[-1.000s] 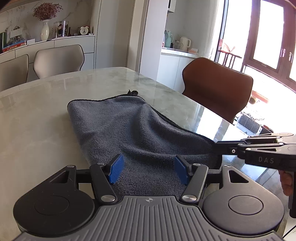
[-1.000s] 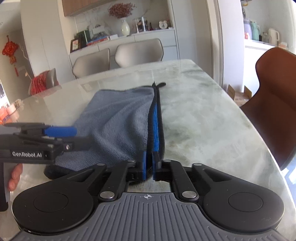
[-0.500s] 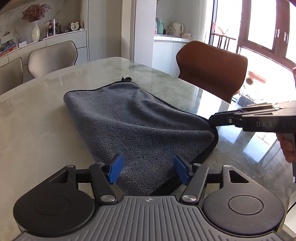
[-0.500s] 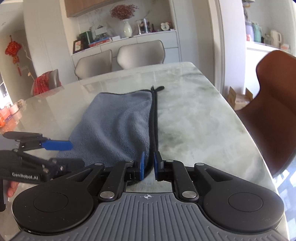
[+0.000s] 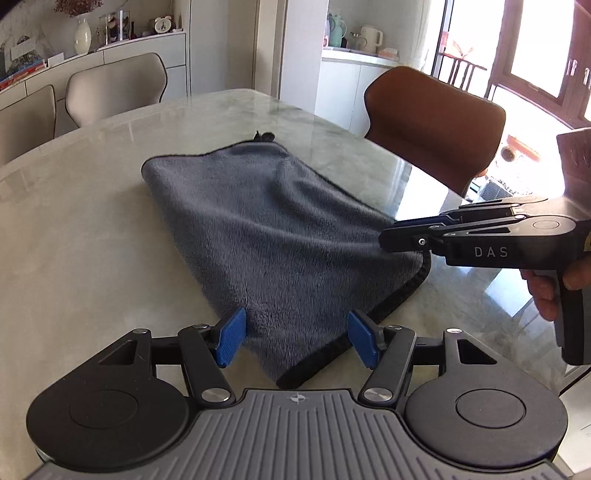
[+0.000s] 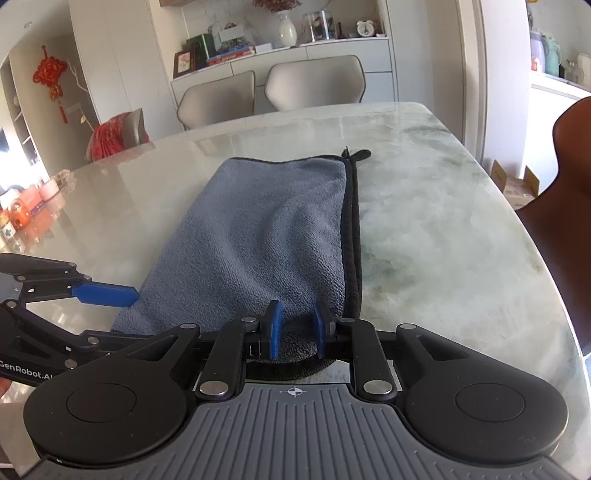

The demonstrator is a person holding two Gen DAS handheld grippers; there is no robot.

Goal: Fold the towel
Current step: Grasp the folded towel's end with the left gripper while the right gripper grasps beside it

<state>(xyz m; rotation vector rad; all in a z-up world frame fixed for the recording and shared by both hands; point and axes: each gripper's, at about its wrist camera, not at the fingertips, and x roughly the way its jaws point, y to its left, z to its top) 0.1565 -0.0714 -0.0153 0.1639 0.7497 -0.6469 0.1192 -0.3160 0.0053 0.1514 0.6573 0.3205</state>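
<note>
A grey towel (image 5: pixel 273 236) with black trim lies folded on the marble table (image 5: pixel 81 229); it also shows in the right wrist view (image 6: pixel 258 236). My left gripper (image 5: pixel 295 338) is open, its blue pads either side of the towel's near corner, not gripping. My right gripper (image 6: pixel 295 328) is open, its pads apart over the towel's near right corner, which lies flat on the table. In the left wrist view the right gripper (image 5: pixel 402 234) sits at the towel's right corner. In the right wrist view the left gripper (image 6: pixel 107 295) stands open at the towel's left edge.
A brown chair (image 5: pixel 436 125) stands at the table's right side. Two beige chairs (image 6: pixel 314 81) stand at the far end. Small jars and objects (image 6: pixel 26 214) sit on the table's far left. A sideboard with a vase (image 6: pixel 286 29) lines the back wall.
My right gripper opened and let go of the towel's corner, which now lies on the table. Both grippers drew back a little. The left gripper stayed open.
</note>
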